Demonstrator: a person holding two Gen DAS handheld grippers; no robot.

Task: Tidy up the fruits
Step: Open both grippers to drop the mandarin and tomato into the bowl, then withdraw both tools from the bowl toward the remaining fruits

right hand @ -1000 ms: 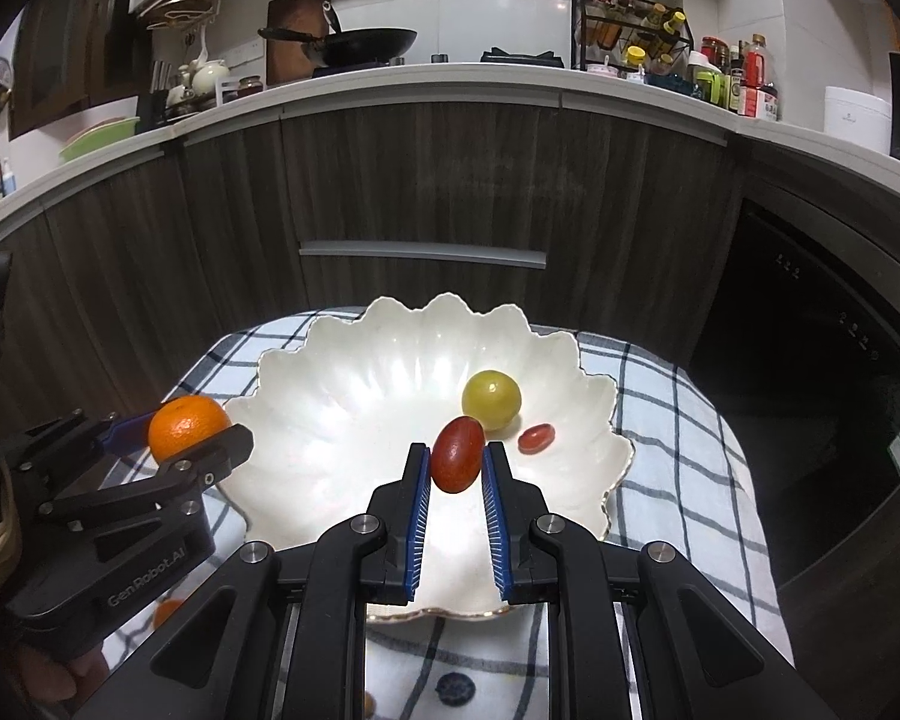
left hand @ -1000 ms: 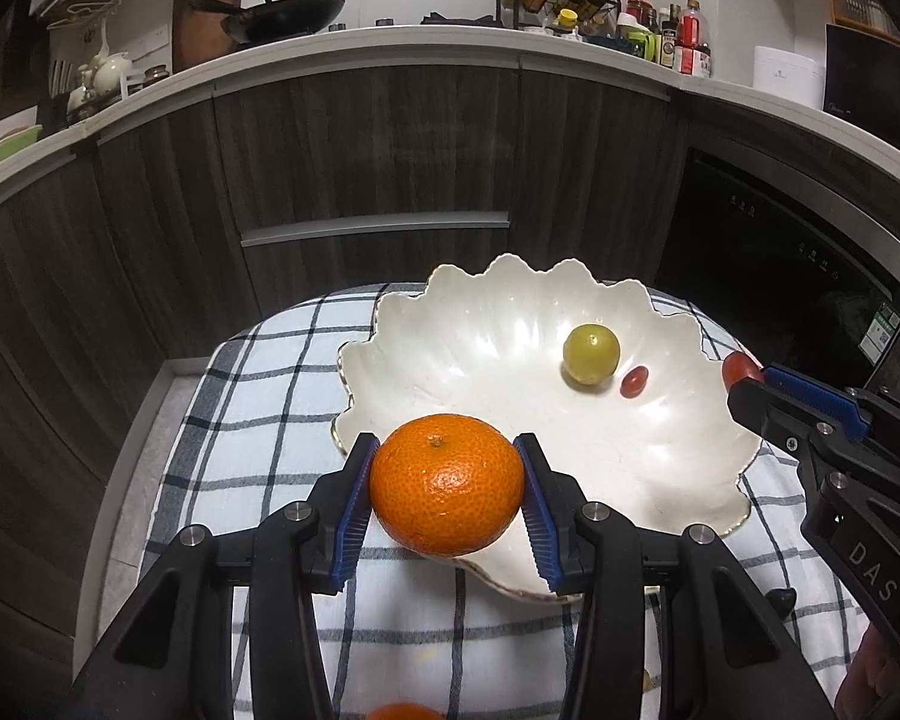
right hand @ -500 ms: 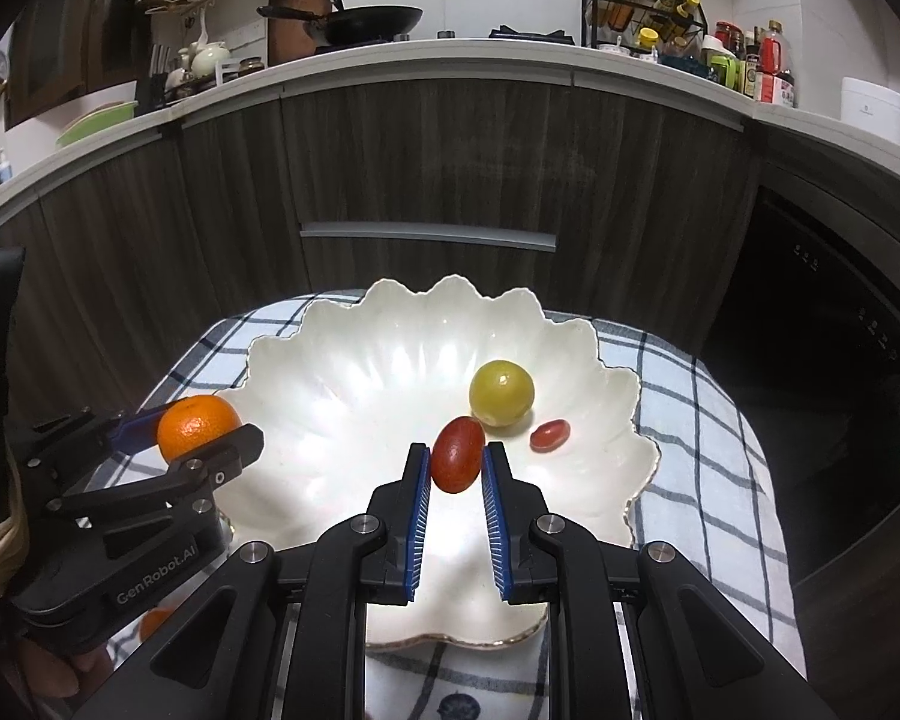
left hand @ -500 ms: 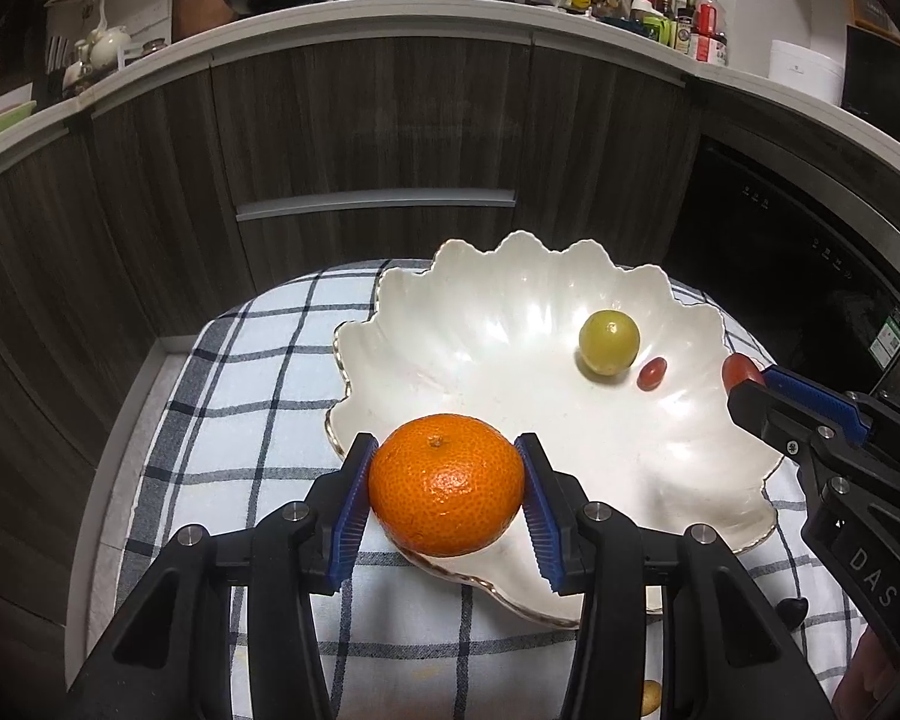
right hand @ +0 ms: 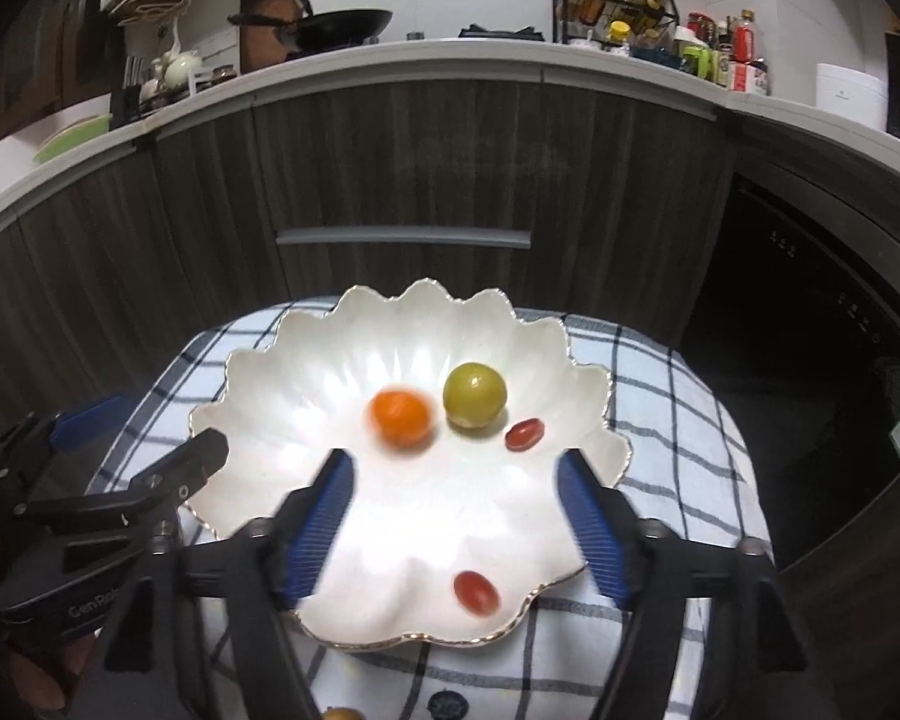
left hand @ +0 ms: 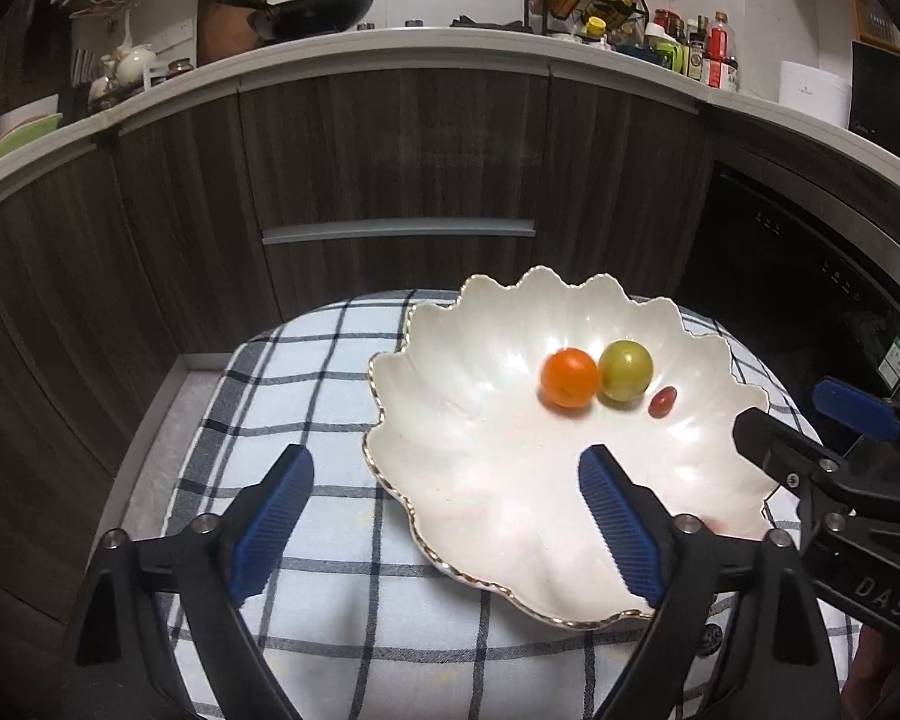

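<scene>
A white scalloped bowl (left hand: pixel 480 480) (right hand: pixel 306 372) sits on a checked cloth. In it lie an orange mandarin (left hand: pixel 569 377) (right hand: pixel 400 417), a yellow-green round fruit (left hand: pixel 624 370) (right hand: pixel 474 393) and a small red tomato (left hand: pixel 663 401) (right hand: pixel 524 434). A second red tomato (right hand: pixel 477 593) lies near the bowl's front rim in the right wrist view. My left gripper (left hand: pixel 447 525) is open and empty over the bowl's left rim. My right gripper (right hand: pixel 459 525) is open and empty above the bowl's front.
The checked cloth (left hand: pixel 306 396) covers a small round table in front of dark kitchen cabinets (left hand: pixel 390 180). A dark oven front (left hand: pixel 810 276) stands at the right. A counter with a wok (left hand: pixel 312 12) and bottles runs behind.
Both grippers opened. The mandarin left my left gripper and rolled beside the yellow-green fruit. The red tomato left my right gripper and lies in the bowl's front.
</scene>
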